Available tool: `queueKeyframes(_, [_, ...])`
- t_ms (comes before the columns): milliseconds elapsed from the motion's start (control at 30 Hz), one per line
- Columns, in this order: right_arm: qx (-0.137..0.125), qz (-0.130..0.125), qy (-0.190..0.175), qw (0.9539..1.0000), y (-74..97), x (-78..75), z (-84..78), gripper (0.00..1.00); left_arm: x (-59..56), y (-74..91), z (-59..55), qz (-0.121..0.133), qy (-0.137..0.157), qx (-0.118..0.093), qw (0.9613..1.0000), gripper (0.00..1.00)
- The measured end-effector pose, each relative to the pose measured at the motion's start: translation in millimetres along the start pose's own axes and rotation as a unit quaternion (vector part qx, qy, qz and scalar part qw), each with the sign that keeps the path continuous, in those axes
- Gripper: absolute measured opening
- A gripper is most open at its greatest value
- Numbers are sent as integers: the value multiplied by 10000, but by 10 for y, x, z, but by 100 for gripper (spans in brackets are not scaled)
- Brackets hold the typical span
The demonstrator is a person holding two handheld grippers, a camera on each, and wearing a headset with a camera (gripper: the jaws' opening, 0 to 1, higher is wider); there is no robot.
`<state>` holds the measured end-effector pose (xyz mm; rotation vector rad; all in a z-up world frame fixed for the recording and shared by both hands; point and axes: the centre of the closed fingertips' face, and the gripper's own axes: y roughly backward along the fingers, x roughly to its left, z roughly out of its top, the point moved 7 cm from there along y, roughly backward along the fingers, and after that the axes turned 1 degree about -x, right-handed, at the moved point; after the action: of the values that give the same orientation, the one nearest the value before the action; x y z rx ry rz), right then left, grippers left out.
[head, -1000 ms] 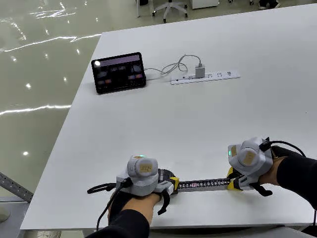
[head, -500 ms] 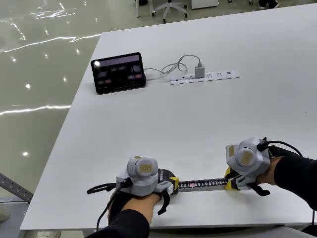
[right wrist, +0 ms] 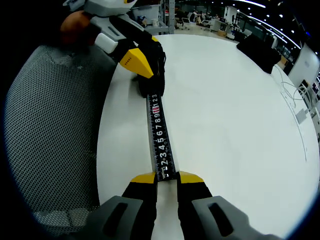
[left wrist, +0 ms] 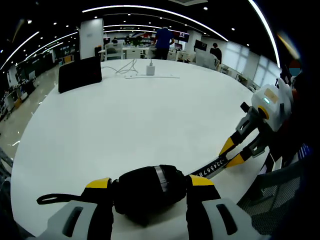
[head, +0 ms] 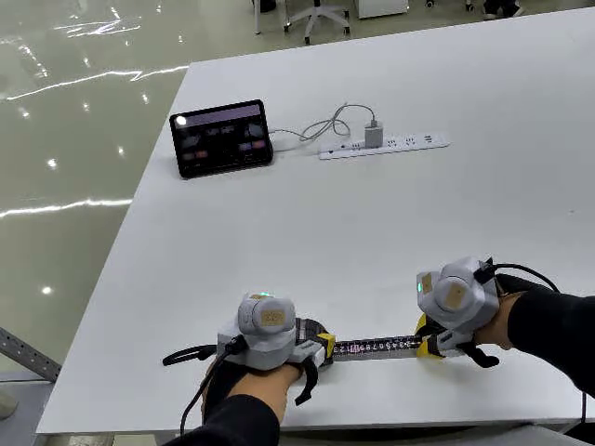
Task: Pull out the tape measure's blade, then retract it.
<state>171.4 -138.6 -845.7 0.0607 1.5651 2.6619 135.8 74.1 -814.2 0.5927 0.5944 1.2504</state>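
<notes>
A white worktop [head: 372, 214] stands on a glossy floor [head: 74, 111], with a tablet [head: 221, 137] and a power strip [head: 383, 145] toward its far side. Near the front edge, the left gripper [left wrist: 150, 182] has its jaws clamped on the tape [left wrist: 142, 196]. The right gripper [right wrist: 167, 178] has its jaws pinched together on the tip of the blade [right wrist: 159, 135], which lies flat between the two.

**An open-plan office hall with work tables**

I work at a broad white table [head: 372, 214] on a glossy pale floor [head: 74, 121] that mirrors the lights. A dark tablet [head: 221, 137] stands on the table near a white power strip [head: 383, 145] with a charger [head: 374, 136] plugged in. Long light strips [left wrist: 150, 8] cross the dark ceiling. Further desks [left wrist: 125, 50] stand behind, with people [left wrist: 162, 40] among them. A wheeled chair base [head: 319, 13] shows beyond the table, and a grey mesh chair [right wrist: 50, 125] sits beside me.
</notes>
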Motion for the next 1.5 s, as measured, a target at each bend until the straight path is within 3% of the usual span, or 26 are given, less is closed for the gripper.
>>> queueKeyframes(1500, [-115,10,97,9999,-85,20,133,10,-3,-16,-14,6,-145,38,9999,55])
